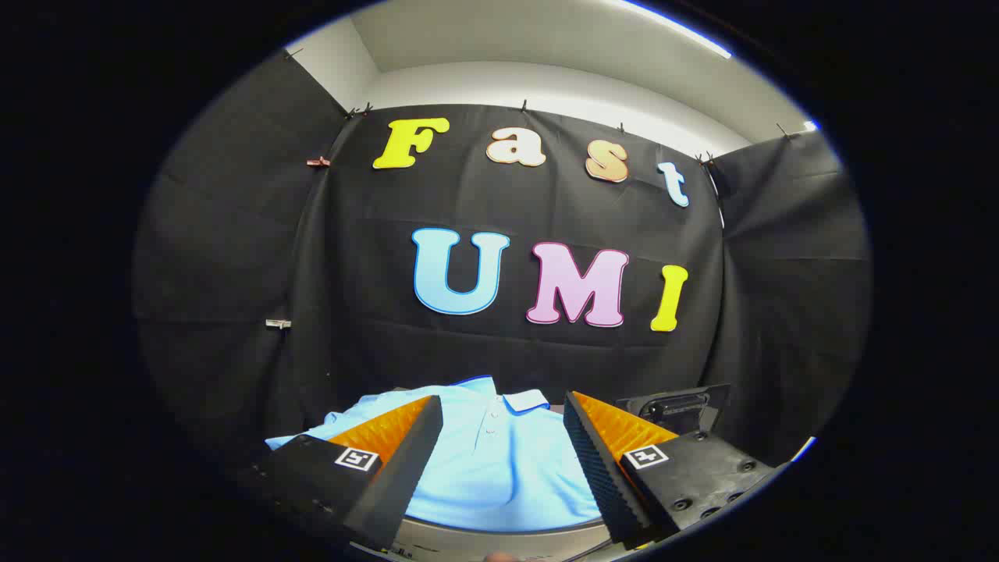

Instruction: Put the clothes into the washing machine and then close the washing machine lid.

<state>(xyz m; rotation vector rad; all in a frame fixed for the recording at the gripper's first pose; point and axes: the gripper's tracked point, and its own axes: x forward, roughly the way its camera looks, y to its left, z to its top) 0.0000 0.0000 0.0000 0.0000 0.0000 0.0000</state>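
A light blue polo shirt (499, 460) with a buttoned collar lies spread out just ahead of and below my fingers, draped over a rounded pale rim (499, 537) that looks like the washing machine's top. My gripper (503, 414) is open, its two fingers wide apart above the shirt with nothing between them. The shirt's collar points away from me, toward the booth wall. A dark raised panel (675, 406), possibly the machine's lid or control part, stands beyond the right finger.
Black cloth walls close in the booth at the back and on both sides. Small clips (278, 323) hold the cloth on the left wall. A white ceiling shows above the cloth.
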